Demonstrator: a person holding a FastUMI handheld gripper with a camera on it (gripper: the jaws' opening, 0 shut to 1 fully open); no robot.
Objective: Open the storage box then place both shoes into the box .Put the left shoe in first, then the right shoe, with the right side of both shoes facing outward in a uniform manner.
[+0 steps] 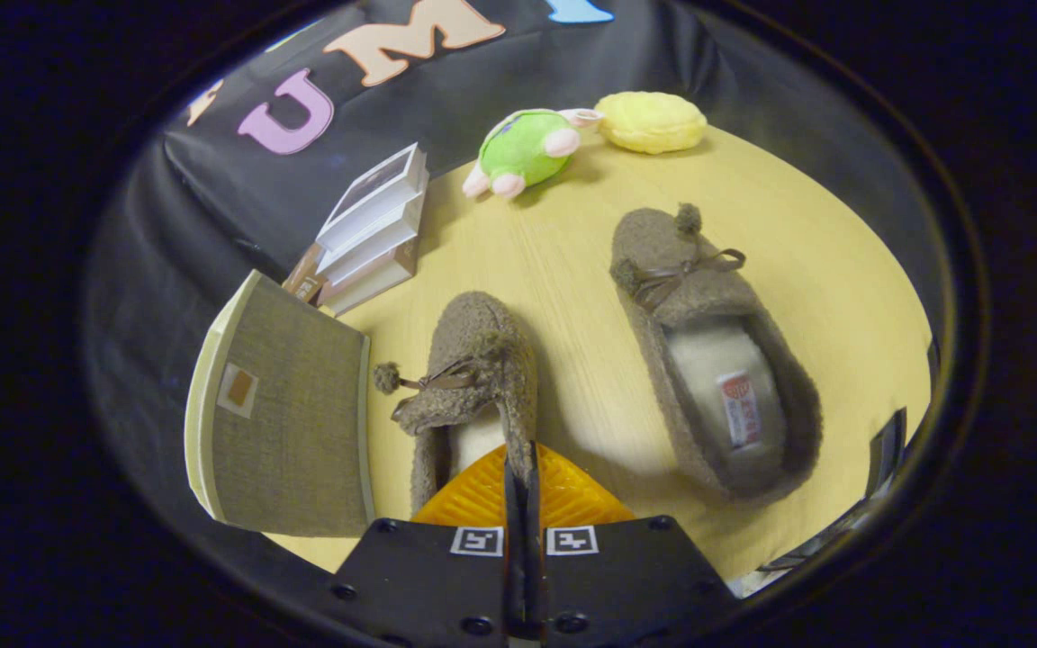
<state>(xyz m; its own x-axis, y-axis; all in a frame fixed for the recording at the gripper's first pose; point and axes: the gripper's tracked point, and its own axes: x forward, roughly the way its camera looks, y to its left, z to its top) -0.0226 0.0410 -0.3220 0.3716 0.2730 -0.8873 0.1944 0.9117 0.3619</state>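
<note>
Storage box [289, 418]: woven-sided, pale rim, standing on the tabletop [798, 270] just left of the gripper.
Stack of books [373, 229]: beyond the box, against the booth wall.
Left-hand slipper [473, 378]: brown fleece with bow and pom-pom; its collar edge is pinched in the gripper [523, 468], jaws nearly closed and clenched on that thin rim, toe pointing away from them.
Green plush toy [523, 148]: far side of the tabletop.
Yellow cushion [652, 121]: beside the toy.
Right-hand slipper [707, 351]: lying apart, right of the jaws, opening upward.
</note>
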